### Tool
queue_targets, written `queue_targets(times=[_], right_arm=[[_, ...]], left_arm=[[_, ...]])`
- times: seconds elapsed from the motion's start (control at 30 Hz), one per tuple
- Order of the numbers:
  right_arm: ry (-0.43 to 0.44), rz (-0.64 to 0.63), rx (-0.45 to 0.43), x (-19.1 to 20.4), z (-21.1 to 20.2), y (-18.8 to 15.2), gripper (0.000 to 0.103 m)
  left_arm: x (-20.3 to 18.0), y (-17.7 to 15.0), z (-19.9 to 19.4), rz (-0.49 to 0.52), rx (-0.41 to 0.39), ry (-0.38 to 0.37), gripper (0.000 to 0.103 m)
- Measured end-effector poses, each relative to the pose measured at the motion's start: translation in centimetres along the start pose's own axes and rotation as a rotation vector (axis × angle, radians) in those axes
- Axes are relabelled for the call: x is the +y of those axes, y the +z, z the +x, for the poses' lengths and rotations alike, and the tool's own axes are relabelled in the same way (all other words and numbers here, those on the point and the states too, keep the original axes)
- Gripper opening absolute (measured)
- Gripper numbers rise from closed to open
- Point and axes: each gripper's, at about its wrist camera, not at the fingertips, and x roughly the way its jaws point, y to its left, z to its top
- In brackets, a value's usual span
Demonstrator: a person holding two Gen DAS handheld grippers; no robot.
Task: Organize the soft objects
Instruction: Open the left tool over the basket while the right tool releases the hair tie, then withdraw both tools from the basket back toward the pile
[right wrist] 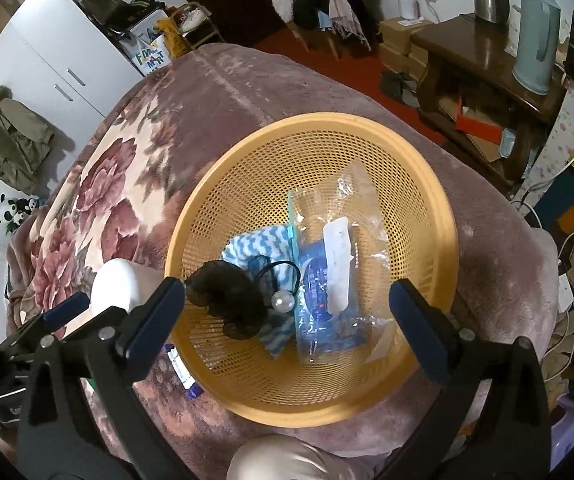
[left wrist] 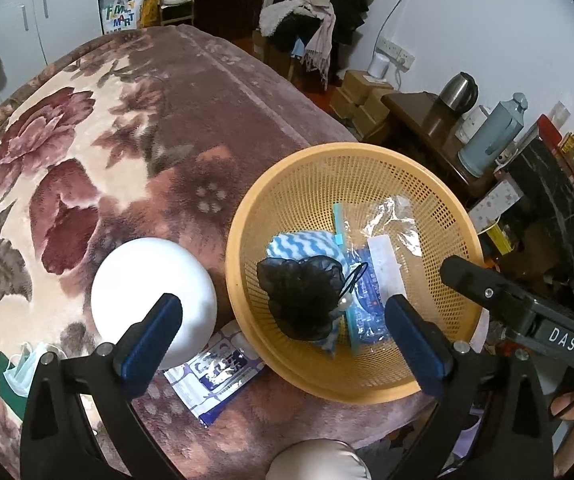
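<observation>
An orange mesh basket [left wrist: 447, 208] [right wrist: 443, 216] sits on the flowered blanket. Inside lie a black mesh pouf [left wrist: 301, 296] [right wrist: 227, 300], a blue-and-white wavy cloth [left wrist: 299, 246] [right wrist: 255, 248], a hair tie with a pearl [right wrist: 281, 301] and a clear zip bag with a blue pack [left wrist: 371, 280] [right wrist: 327, 292]. My left gripper [left wrist: 283, 340] hangs open over the basket's near left rim, nothing between its fingers. My right gripper [right wrist: 287, 320] stands open above the basket, also holding nothing. A white foam ball [left wrist: 153, 300] [right wrist: 121, 284] rests left of the basket.
A blue-and-white packet [left wrist: 215, 372] lies on the blanket [left wrist: 87, 160] by the ball, and a face mask [left wrist: 21, 368] lies at the near left. A dark wooden table [right wrist: 483, 56] with a kettle and flask stands right of the bed. A knee [left wrist: 319, 460] shows at the bottom.
</observation>
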Motion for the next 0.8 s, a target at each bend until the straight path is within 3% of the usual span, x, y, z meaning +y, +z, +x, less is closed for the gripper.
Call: queue_targets(times=[0.4,0.8], right_arm=[[-0.005,-0.042,-0.003,3.7,-0.1,-0.5,0.103],[0.002,-0.126,0.023,9.5,1.6,-1.4,0.103]], left_arm=[[2.6,-0.5,-1.9,-0.037,-0.030,0.002,0.101],[8.7,-1.5,-3.7,-0.119,-0.051,0.017,0.102]])
